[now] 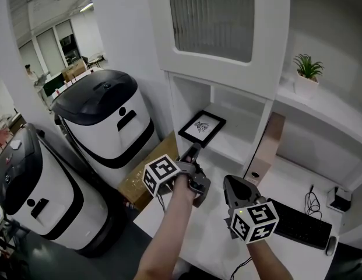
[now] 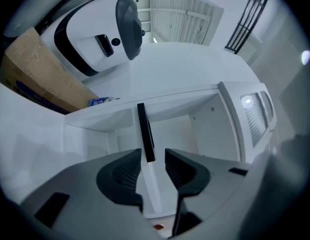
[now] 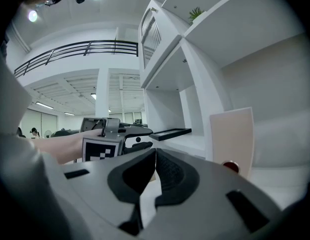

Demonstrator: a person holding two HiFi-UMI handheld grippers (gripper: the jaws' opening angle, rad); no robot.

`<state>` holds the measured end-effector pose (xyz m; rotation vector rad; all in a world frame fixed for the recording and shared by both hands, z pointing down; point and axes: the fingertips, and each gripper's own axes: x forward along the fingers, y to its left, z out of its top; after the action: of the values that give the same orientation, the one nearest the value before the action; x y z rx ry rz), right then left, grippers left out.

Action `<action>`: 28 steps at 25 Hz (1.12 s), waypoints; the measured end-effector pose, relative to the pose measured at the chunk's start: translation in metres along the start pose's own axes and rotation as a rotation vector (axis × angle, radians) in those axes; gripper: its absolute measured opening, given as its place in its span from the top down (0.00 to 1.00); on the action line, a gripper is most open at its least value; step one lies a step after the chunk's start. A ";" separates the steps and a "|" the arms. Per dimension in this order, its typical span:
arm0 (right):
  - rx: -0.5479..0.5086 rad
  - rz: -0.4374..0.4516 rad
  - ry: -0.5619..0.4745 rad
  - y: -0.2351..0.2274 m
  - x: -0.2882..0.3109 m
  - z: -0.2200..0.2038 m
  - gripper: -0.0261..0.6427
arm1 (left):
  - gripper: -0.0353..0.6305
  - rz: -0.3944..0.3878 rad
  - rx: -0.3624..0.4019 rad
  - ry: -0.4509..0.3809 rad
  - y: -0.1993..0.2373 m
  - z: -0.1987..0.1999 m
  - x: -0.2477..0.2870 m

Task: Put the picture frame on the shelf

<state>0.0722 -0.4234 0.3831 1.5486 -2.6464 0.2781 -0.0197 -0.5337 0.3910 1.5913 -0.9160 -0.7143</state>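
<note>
Picture frame flat in open shelf compartment, near corner seemingly past front lip. Left tongs released — frame edge between pads, neither pressing. Right tongs clenched, empty, idle over desk. Best: draw left tongs straight back, level, no roll — snagged pad could drag frame off lip.
</note>
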 end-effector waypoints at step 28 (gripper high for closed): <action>0.019 -0.007 0.013 0.036 -0.022 -0.014 0.96 | 0.76 0.147 0.622 0.034 0.015 -0.009 -0.090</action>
<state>0.0511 -0.3845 0.3891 1.5565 -2.6357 0.3128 -0.0617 -0.4532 0.4055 2.0365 -1.2957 -0.3041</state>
